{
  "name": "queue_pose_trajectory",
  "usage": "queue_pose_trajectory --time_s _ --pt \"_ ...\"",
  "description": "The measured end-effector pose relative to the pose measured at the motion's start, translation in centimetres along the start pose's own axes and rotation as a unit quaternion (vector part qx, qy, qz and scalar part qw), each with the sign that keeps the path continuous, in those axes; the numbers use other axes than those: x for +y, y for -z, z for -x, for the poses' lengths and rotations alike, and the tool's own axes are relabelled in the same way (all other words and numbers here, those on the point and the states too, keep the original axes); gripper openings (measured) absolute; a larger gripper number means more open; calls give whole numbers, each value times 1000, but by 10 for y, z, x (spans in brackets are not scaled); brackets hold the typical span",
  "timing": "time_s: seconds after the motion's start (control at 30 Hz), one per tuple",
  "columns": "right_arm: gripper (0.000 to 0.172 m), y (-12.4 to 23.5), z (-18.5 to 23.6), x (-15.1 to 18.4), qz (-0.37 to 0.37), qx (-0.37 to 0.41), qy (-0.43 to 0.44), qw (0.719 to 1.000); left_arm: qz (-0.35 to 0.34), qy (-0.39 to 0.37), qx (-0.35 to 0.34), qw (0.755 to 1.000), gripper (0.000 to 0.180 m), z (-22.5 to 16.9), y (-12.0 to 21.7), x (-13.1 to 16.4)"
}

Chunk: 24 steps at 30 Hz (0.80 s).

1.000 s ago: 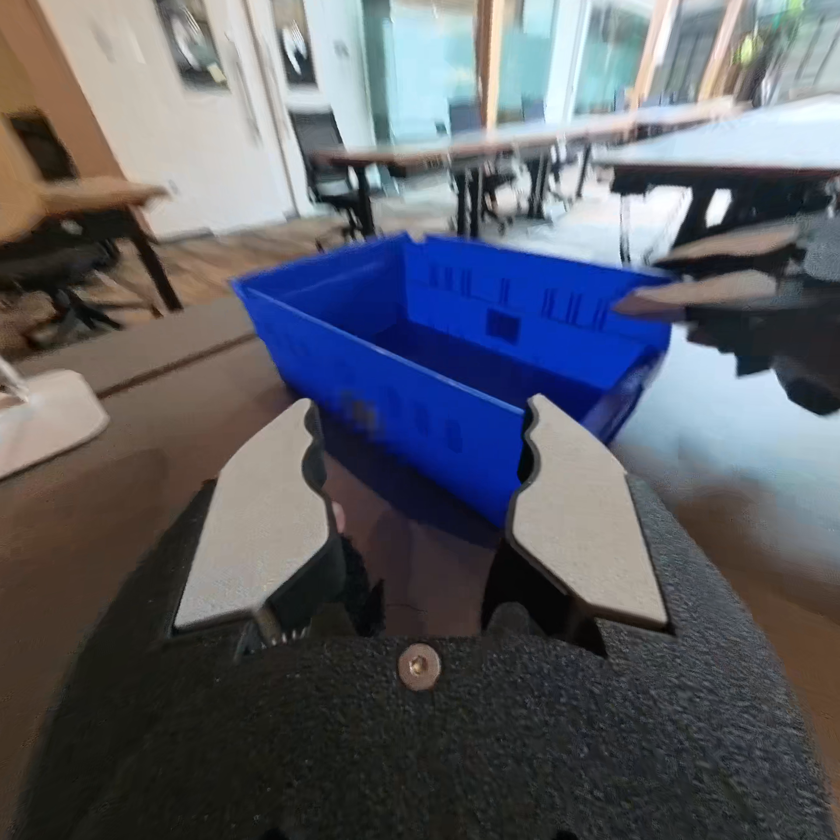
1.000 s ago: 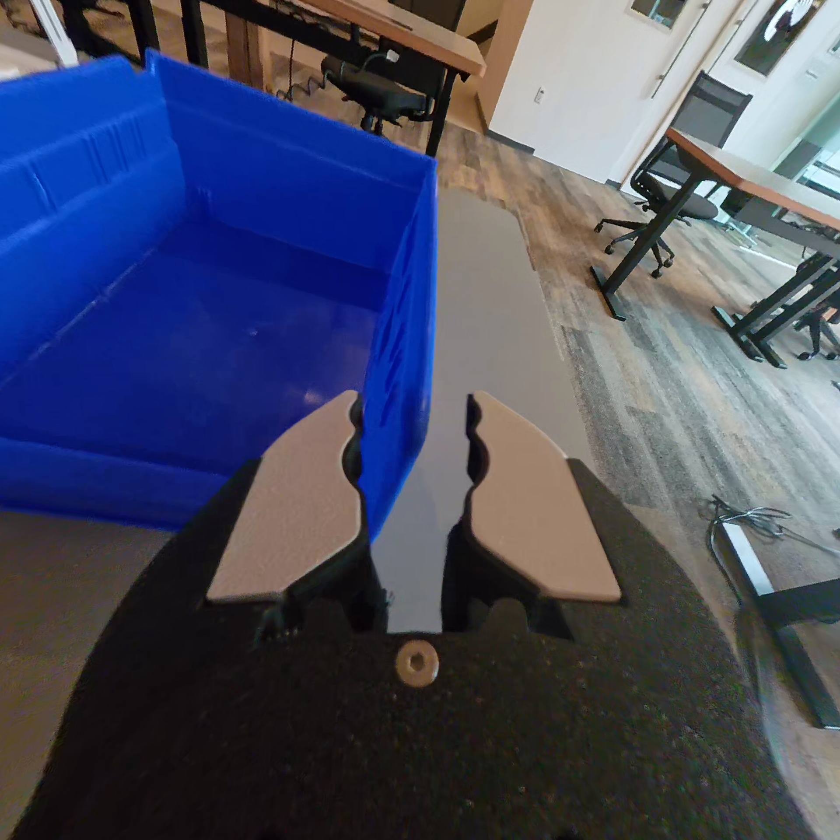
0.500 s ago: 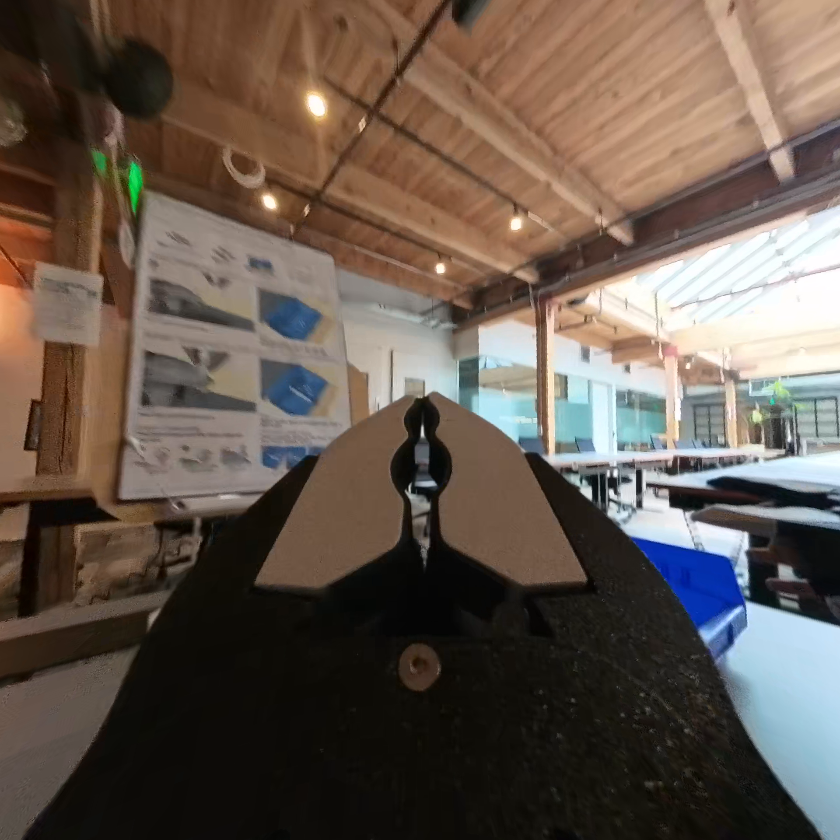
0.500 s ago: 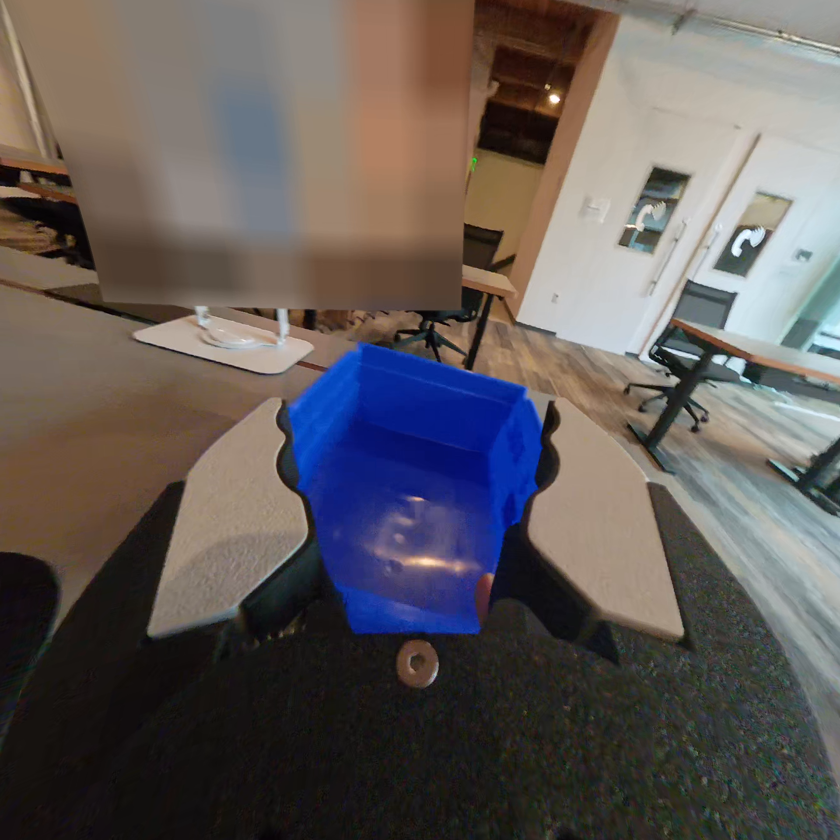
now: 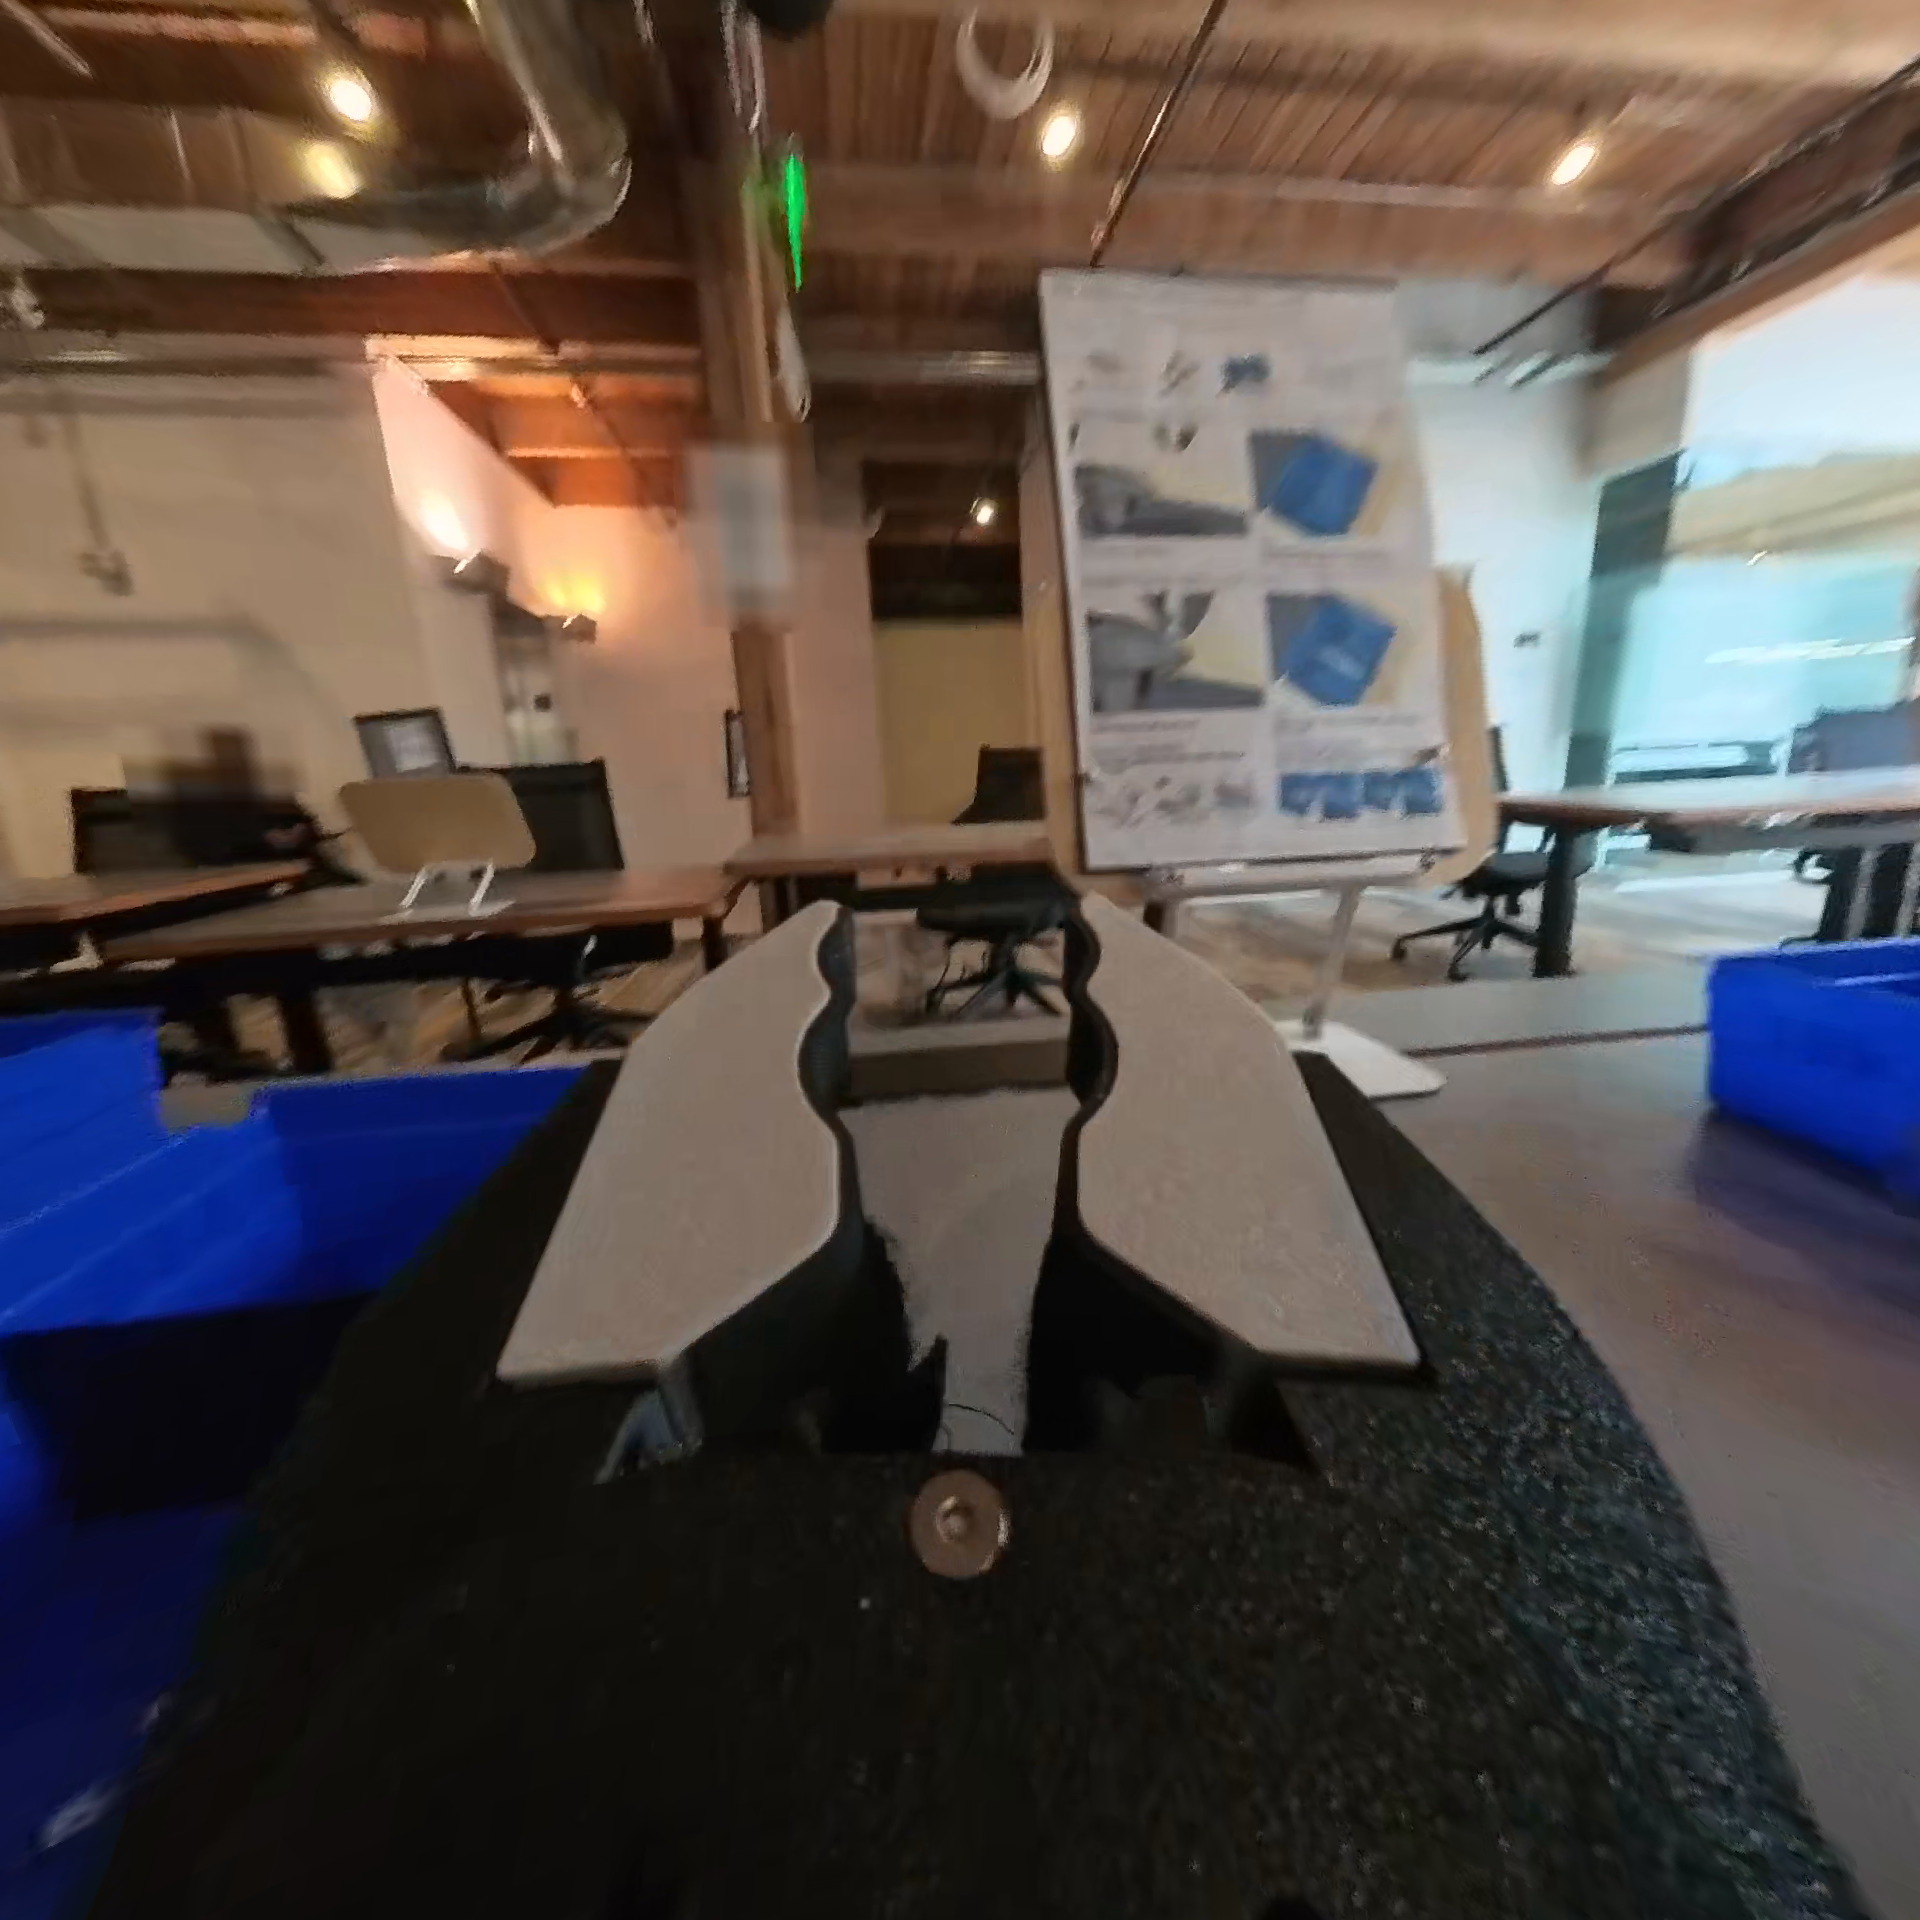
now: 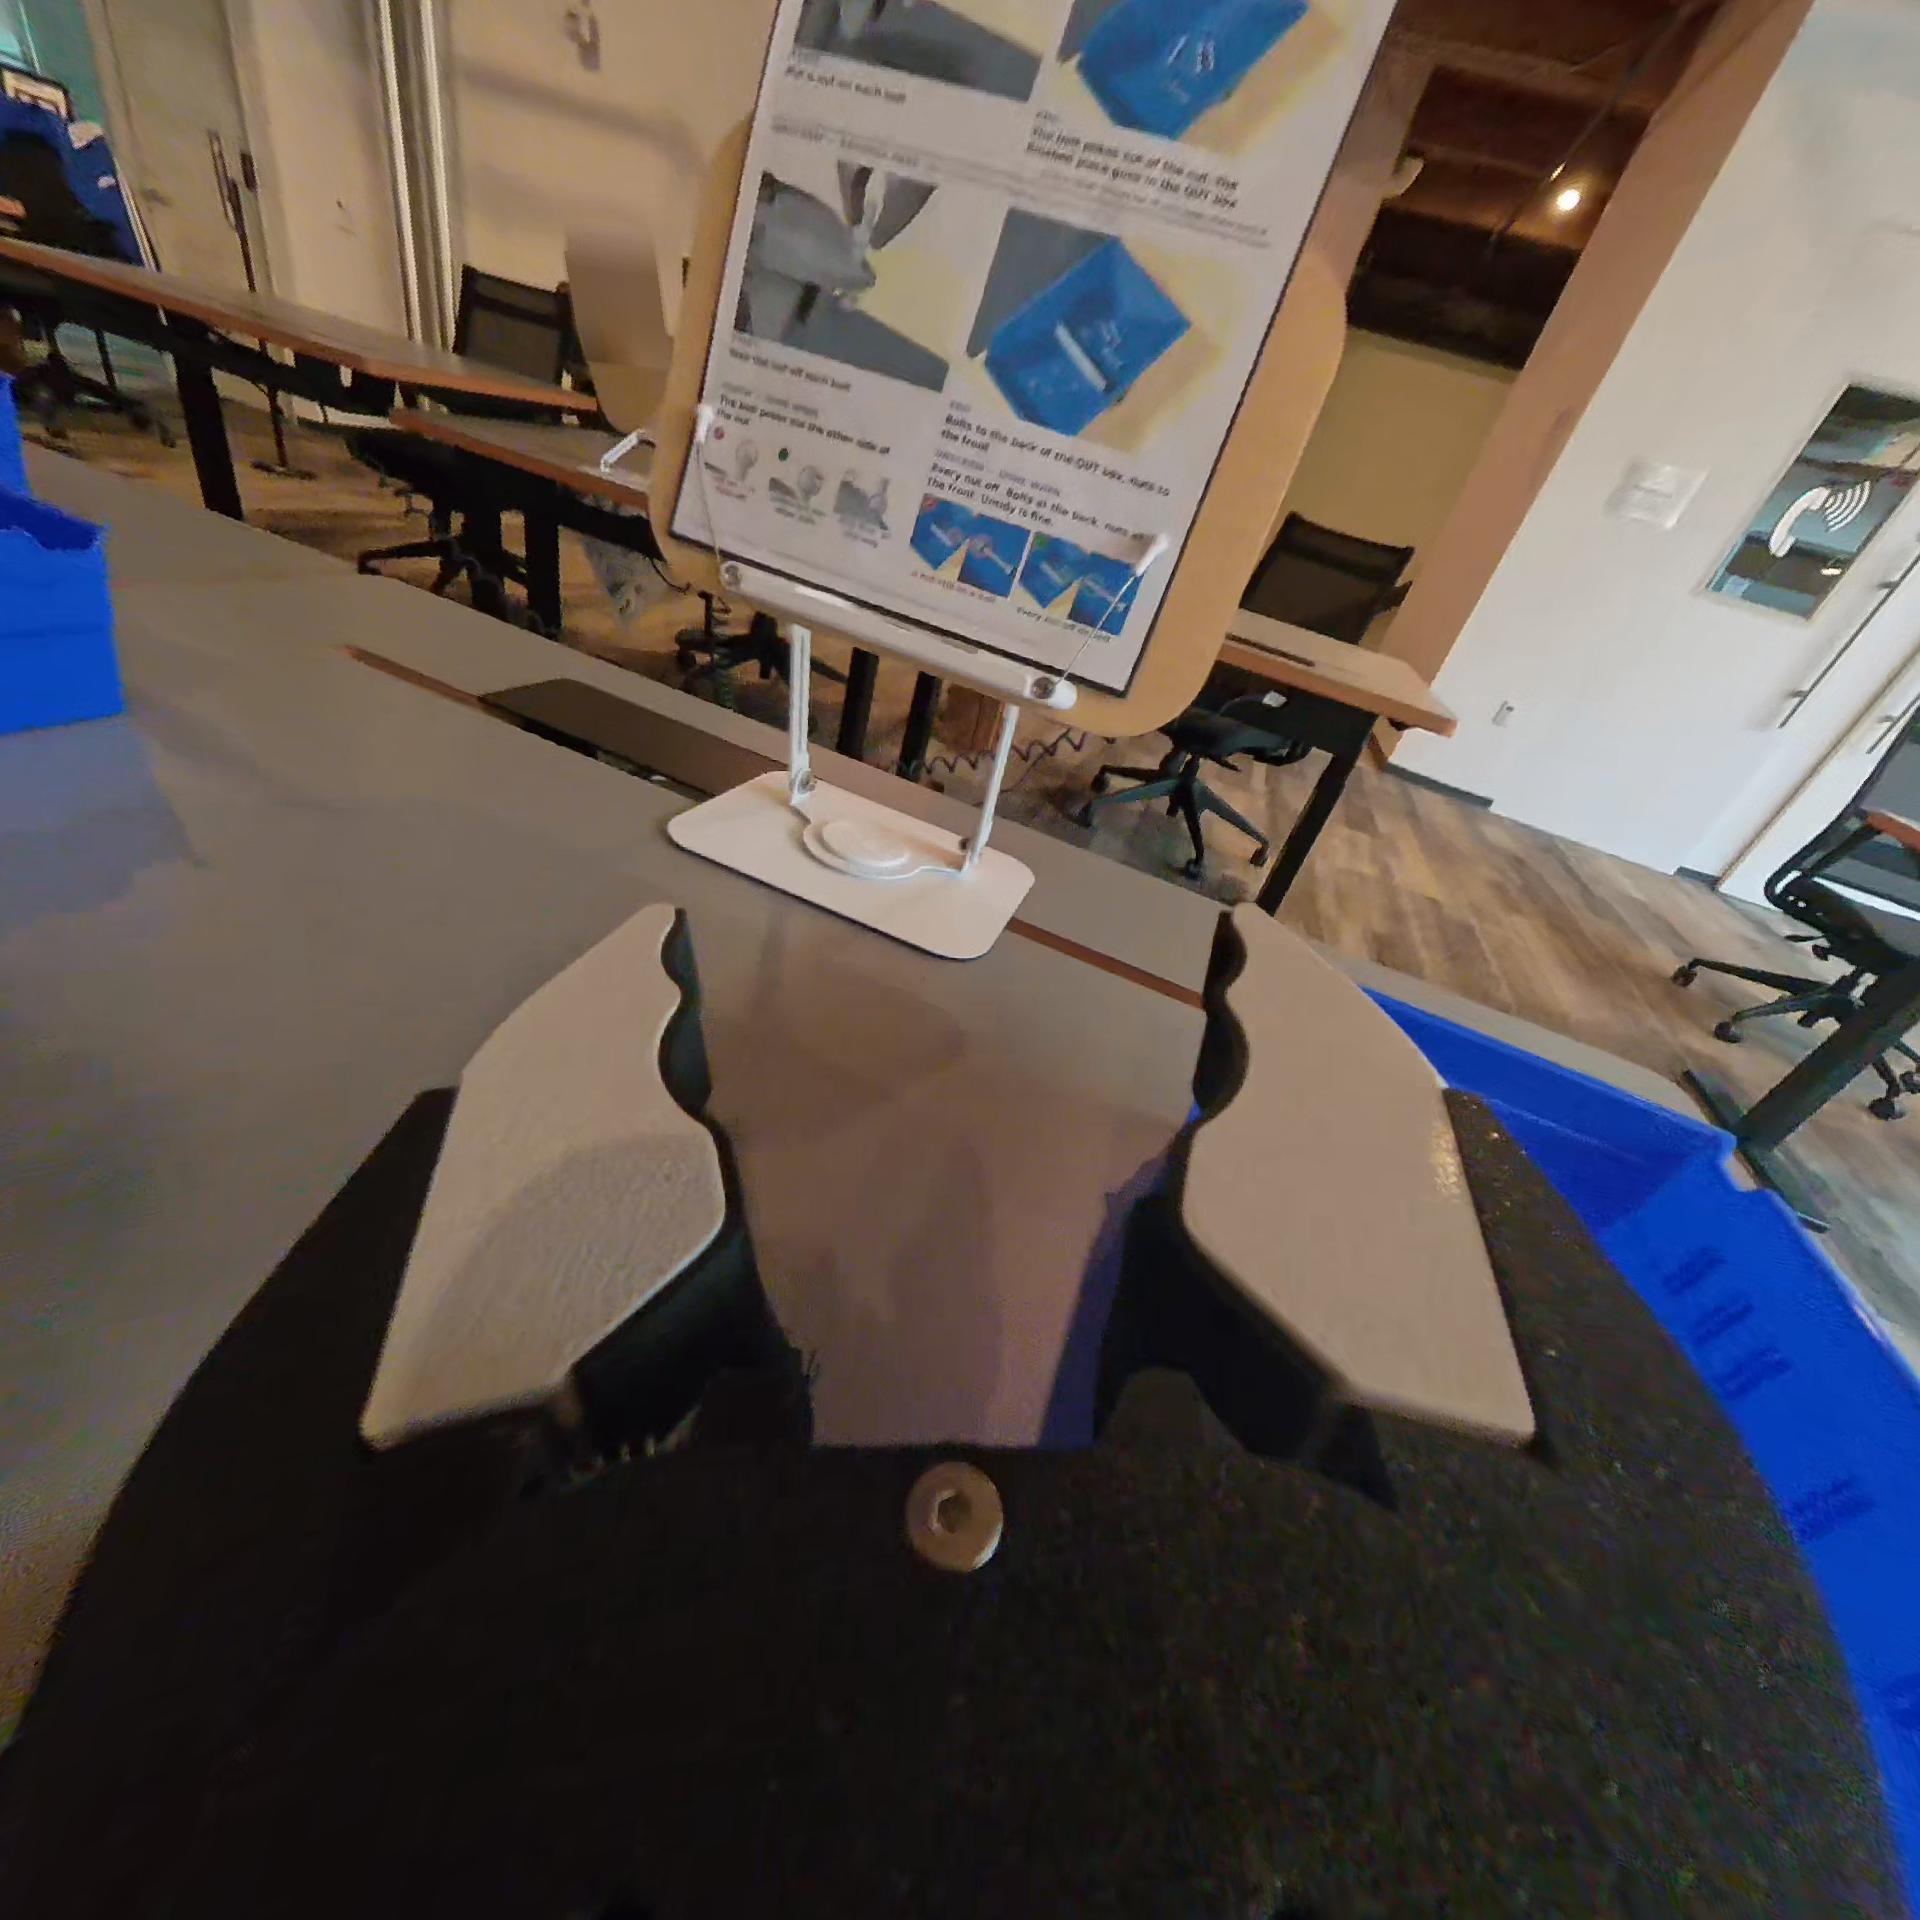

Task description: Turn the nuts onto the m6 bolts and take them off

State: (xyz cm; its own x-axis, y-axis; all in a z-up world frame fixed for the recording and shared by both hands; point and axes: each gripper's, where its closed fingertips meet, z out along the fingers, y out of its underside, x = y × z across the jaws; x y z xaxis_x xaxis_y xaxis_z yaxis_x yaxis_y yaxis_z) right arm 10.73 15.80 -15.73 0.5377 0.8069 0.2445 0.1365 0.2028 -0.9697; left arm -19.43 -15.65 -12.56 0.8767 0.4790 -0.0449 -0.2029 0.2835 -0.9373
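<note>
An open office with wooden ceiling beams and rows of desks lies beyond my grey surface (image 6: 312, 883). At far left sits a blue bin (image 5: 156, 1195). My left gripper (image 5: 958, 935) hovers with its jaws partly apart, bare. Ahead stands an instruction sheet (image 6: 997, 312) on a white stand (image 6: 852, 862), printed with photos and text. My right gripper (image 6: 951, 935) gapes wide, bare. Another blue bin (image 6: 1662, 1247) sits at right. Nuts and bolts: I cannot see any.

Both tools (image 5: 956, 935) (image 6: 951, 945) open, bare.
</note>
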Motion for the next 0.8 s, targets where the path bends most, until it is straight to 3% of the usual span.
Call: queue_pose_trajectory --time_s 0.13,0.23,0.37,0.57,0.7,0.8 --pt "93 -18 9 -8 9 3 -9 1000 57 -15 -19 998 52 31 -6 17" --pt "95 -31 7 -32 7 -3 -2 1000 97 -31 -18 995 66 54 -24 14" --pt "100 -50 -7 -74 14 -1 24 1000 140 -20 24 990 78 71 -56 -15" --pt "107 -71 -35 -122 32 8 23 999 141 -18 30 989 80 82 -92 -60" --pt "107 -81 -61 -125 49 48 19 997 143 -19 28 989 79 84 -107 -74" --pt "104 -85 -68 -114 33 65 7 997 153 -25 9 988 78 93 -114 -69"
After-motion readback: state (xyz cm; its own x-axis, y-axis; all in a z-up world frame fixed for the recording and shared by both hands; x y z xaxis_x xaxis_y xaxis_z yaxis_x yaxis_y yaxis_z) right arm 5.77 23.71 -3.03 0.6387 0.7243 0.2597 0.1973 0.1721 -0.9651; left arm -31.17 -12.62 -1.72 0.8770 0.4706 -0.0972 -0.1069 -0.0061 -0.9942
